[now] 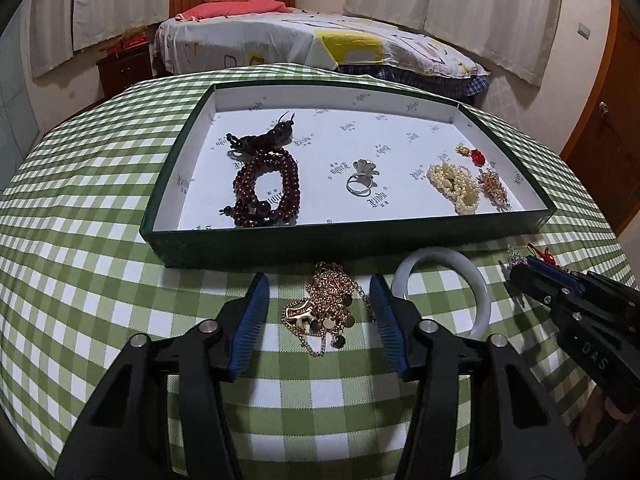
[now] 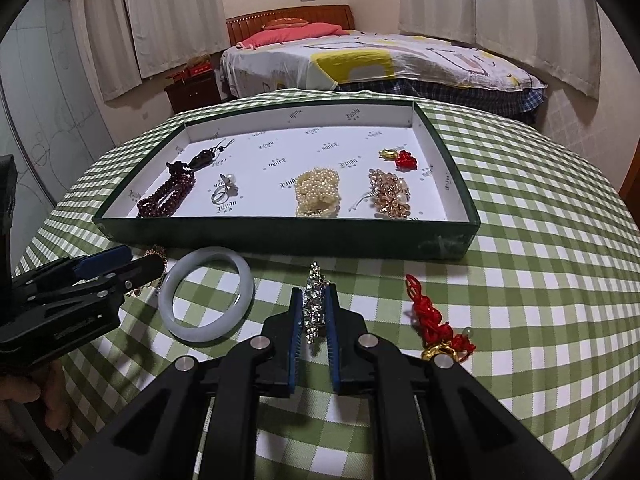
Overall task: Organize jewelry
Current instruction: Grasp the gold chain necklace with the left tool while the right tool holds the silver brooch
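Observation:
A heap of gold chain necklace (image 1: 324, 308) lies on the green checked cloth, just in front of the green tray (image 1: 320, 240). My left gripper (image 1: 318, 284) stands open around it, one blue pad on each side. My right gripper (image 2: 314, 292) is shut on a silver rhinestone piece (image 2: 314, 312), which sticks out past the fingertips and rests low over the cloth. A pale jade bangle (image 2: 200, 333) lies flat between the two grippers. A red knotted charm with a gold ring (image 2: 428, 316) lies to the right of my right gripper.
The tray (image 2: 280, 236) holds dark red beads (image 1: 280, 184), a silver ring (image 1: 360, 184), a pearl bundle (image 1: 452, 184), a gold bead cluster (image 1: 494, 186) and a small red charm (image 1: 474, 156). A bed stands beyond the table. A hand shows at the lower left of the right wrist view.

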Available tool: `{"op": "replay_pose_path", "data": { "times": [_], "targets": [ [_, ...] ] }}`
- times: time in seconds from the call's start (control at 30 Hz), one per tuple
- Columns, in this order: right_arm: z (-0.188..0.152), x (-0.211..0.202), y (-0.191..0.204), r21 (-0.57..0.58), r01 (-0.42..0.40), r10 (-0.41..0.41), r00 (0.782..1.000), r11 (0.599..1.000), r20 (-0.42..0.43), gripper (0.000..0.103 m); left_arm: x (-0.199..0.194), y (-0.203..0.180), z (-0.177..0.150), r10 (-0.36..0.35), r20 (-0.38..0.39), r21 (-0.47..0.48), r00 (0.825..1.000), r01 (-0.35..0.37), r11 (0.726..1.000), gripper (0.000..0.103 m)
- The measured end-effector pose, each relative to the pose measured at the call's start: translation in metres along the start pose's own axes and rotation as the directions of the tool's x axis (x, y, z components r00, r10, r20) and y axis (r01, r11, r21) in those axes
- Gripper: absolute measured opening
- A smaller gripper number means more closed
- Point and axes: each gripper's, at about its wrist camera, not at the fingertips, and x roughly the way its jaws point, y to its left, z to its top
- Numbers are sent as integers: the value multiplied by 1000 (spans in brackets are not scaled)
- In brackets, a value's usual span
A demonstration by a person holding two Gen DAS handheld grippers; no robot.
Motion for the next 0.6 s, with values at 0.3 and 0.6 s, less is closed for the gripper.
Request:
{"op": "replay_pose_path", "data": {
  "times": [0.3,0.6],
  "targets": [
    [-1,2,-2,14,-6,6,1000,1000,-7,12,-6,9,-4,-43,24,-4,999,43,999,17],
    [0,2,-2,16,-7,7,1000,1000,-5,12,-6,11,-7,-40,21,-18,999,41,999,17]
  ]
}}
